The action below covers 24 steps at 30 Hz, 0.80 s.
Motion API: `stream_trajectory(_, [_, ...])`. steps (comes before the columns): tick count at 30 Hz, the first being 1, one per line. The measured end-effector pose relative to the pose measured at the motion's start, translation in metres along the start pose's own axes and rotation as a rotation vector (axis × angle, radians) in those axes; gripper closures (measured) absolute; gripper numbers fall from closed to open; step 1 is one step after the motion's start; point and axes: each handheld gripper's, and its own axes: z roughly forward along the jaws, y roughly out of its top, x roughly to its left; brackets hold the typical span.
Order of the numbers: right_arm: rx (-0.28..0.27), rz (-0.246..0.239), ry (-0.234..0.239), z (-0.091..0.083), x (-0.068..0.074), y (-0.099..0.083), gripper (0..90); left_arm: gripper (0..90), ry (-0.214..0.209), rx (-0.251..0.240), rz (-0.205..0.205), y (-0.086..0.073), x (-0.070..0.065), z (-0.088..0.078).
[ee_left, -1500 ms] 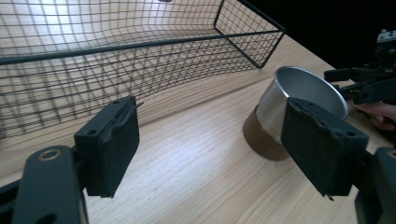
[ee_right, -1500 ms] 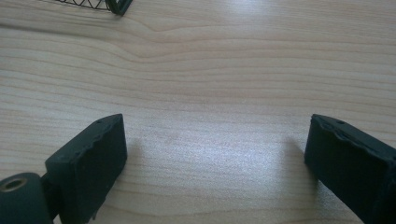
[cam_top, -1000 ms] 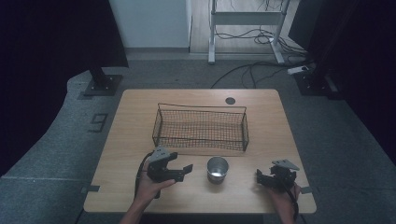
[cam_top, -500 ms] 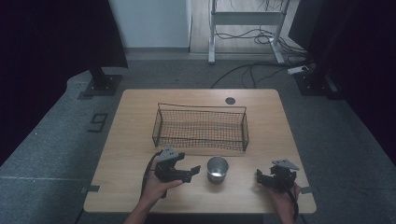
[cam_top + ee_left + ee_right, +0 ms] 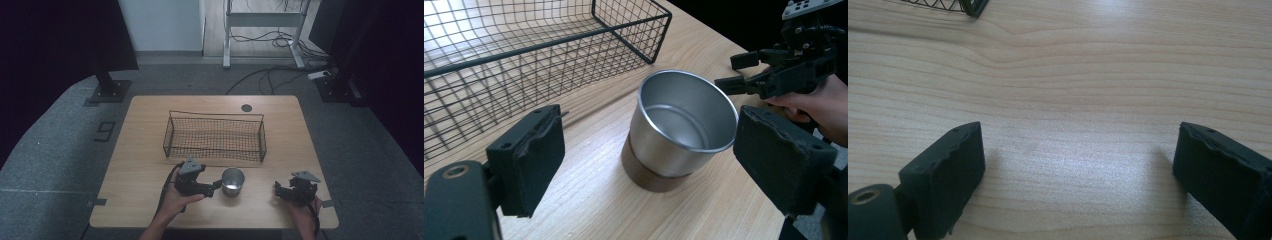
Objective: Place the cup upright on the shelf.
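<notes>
Round metal cup beside wire basket.

Grey carpet floor, white wall, cables behind.

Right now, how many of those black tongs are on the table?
2: the left tongs, open beside the metal cup; the right tongs, open at the table's near right corner.

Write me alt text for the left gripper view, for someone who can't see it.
An upright, empty silver metal cup with a dark brown base stands on a light wooden table, between the open black jaws of the left gripper, untouched. A black wire mesh basket lies behind it, and the right gripper, held in a hand, is at upper right.
</notes>
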Motion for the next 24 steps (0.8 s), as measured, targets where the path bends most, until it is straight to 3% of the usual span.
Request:
stream_trajectory(16, [0.000,0.000,0.000,0.000,0.000,0.000,6.4,11.5,-0.002,0.033,0.013,0.002,-0.012,0.020])
stream_trajectory(24, [-0.001,0.000,-0.001,0.000,0.000,0.000,6.5,10.8,-0.024,0.044,0.018,0.001,-0.019,0.029])
